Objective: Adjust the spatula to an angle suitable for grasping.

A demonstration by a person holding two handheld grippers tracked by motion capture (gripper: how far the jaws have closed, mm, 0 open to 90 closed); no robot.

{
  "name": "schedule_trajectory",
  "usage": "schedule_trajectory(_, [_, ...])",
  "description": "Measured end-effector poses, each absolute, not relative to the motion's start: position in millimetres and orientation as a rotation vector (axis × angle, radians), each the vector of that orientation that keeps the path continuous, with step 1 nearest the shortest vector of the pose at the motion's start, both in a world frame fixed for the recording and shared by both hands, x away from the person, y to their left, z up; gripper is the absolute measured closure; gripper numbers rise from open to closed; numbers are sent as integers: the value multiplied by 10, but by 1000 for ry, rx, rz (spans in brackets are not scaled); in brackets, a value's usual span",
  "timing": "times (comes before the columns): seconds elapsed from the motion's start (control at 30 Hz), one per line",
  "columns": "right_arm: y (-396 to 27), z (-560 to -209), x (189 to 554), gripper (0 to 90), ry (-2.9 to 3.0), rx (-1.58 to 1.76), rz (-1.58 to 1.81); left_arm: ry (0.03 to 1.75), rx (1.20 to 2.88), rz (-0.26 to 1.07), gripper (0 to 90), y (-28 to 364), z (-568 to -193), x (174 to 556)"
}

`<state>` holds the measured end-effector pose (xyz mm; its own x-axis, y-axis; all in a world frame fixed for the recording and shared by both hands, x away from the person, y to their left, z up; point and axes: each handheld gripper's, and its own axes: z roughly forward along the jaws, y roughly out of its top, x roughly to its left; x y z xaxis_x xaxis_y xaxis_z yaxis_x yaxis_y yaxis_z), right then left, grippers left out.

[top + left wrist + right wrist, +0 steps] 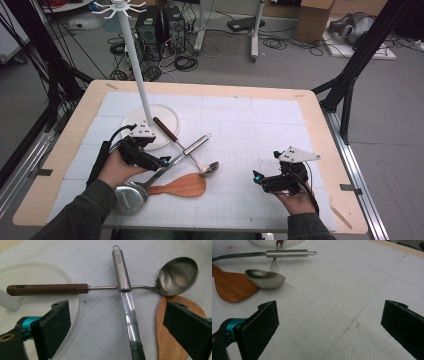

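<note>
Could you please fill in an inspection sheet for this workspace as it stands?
Surface: wooden table under a white gridded mat.
Job's things: steel ladle lies across the wood-handled spoon; wooden spatula beside them.
Clutter: white hook stand on its round base.
Grippers: left tool open, straddling the ladle's handle, pads not touching; right tool open over bare mat.
Cables: loose coils on the floor.
Surroundings: computer towers, cardboard box, black frame legs.

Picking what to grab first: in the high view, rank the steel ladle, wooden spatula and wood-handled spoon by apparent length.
1. Steel ladle, longest.
2. Wood-handled steel spoon, slightly shorter; close call.
3. Flat wooden spatula, clearly shortest.
</note>
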<state>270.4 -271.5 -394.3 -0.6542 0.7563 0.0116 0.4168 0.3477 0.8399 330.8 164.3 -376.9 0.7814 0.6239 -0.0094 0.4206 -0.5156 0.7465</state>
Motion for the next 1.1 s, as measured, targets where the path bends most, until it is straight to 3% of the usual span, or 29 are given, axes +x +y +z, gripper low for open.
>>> schedule_trajectory(0.13, [-2710,-3949,2713,5,2237,1020,1221,773,2230,322,133,1602,-3825,3338])
schedule_trajectory(0.33, [-2719,-3951,2715,5,2238,1023,1220,770,2278,285,258,1551,-3902,3371])
schedule_trajectory(1.1, [-2694,-3956,2723,5,2244,1019,1216,755,2411,171,527,1360,-4128,3430])
